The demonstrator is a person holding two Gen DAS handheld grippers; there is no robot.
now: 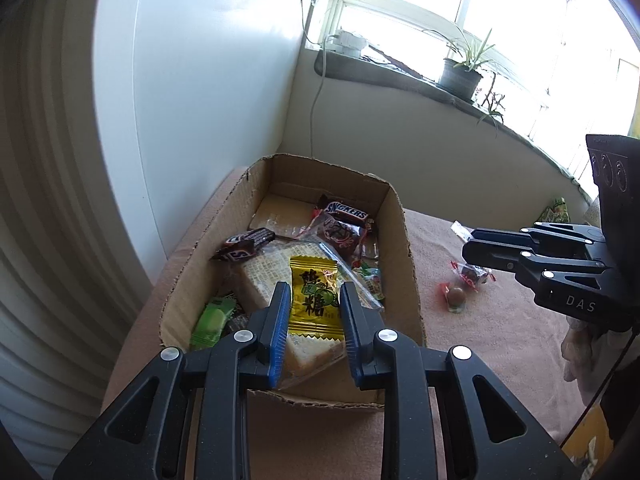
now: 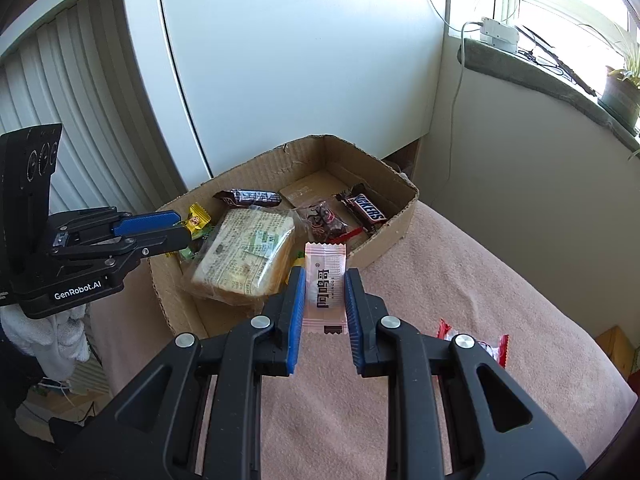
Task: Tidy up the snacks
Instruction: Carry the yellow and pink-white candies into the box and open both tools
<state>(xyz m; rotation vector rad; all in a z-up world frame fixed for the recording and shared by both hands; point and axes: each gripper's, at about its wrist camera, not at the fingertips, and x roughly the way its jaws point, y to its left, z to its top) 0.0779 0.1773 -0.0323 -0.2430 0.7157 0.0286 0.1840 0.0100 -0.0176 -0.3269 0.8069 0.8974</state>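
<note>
Left wrist view: yellow candy (image 1: 314,300) pinched in the left gripper (image 1: 314,304), over the cardboard box (image 1: 404,248).
Right wrist view: pink candy (image 2: 325,288) pinched in the right gripper (image 2: 323,300), just before the box edge.
Box: sandwich bag (image 2: 244,256) and Snickers bar (image 2: 366,208) inside, past both grippers.

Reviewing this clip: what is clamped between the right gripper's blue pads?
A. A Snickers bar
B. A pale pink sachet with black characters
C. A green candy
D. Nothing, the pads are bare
B. In the right wrist view the right gripper is closed on the pale pink sachet, held above the pink cloth just short of the cardboard box; the Snickers bar lies inside the box.
</note>
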